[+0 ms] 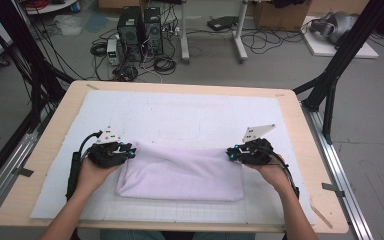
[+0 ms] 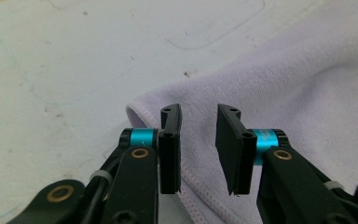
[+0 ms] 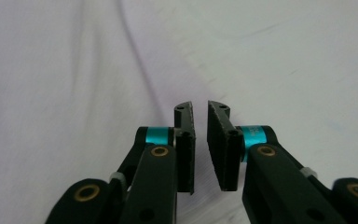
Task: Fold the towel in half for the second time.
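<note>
A lilac towel (image 1: 180, 172) lies folded on the white mat (image 1: 180, 110), near the table's front. My left gripper (image 1: 131, 151) is at the towel's far left corner. In the left gripper view its jaws (image 2: 198, 112) stand a little apart over the hemmed corner of the towel (image 2: 307, 93), and nothing is pinched between the pads. My right gripper (image 1: 228, 154) is at the far right corner. In the right gripper view its jaws (image 3: 199, 108) are nearly together, with a thin gap, just above the towel (image 3: 51, 93) near its edge.
The mat covers most of the wooden table (image 1: 50, 130) and carries faint drawn outlines (image 1: 180, 131). Black frame posts stand at both sides of the table. Computers and cables sit on the floor beyond the far edge.
</note>
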`<state>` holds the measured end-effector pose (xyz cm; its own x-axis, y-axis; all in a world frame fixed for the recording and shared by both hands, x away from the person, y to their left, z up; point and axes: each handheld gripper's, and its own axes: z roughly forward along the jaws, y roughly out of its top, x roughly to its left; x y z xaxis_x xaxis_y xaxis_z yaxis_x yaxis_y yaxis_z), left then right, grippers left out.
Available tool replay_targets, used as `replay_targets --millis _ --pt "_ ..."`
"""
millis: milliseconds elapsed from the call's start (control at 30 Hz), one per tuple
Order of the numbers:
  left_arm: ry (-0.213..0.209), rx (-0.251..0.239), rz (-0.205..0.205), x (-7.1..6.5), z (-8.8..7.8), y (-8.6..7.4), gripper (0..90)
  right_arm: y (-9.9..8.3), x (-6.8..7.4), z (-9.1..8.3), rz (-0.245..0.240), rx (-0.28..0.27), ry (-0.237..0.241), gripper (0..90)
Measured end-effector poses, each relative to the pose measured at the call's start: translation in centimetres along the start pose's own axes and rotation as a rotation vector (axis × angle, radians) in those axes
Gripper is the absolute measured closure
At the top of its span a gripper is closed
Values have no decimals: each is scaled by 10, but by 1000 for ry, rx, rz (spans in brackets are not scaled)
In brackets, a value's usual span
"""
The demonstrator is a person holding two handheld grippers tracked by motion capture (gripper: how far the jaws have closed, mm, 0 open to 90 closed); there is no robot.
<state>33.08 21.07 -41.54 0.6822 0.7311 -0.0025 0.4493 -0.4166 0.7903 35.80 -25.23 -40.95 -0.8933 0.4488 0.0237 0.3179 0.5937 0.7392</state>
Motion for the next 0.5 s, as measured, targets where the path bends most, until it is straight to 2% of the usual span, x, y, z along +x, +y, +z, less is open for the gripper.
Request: replay_targets --millis 67,133,167,200,233,300,400,433,500 --pt "-15 27 3 0 5 -4 727 -2 2 9 0 53 40 688" --pt "-31 78 4 0 13 -11 728 -1 5 16 -16 102 18 646" --pt "-35 85 4 -1 16 -15 718 -1 6 21 -29 124 16 651" --pt "-31 56 -4 -1 16 -19 714 -1 8 26 -36 144 15 669" --pt "-31 55 -2 -1 16 -19 723 -1 9 29 -43 142 11 700" --pt "-22 59 13 -2 16 -18 817 0 10 30 -40 139 16 853" --pt "-12 51 25 -3 13 -16 870 4 10 26 -54 125 27 871" --pt "-5 39 21 -3 11 -16 872 5 9 22 -49 98 25 872" --pt "18 -7 5 0 3 -14 874 9 5 10 -31 39 -9 872"
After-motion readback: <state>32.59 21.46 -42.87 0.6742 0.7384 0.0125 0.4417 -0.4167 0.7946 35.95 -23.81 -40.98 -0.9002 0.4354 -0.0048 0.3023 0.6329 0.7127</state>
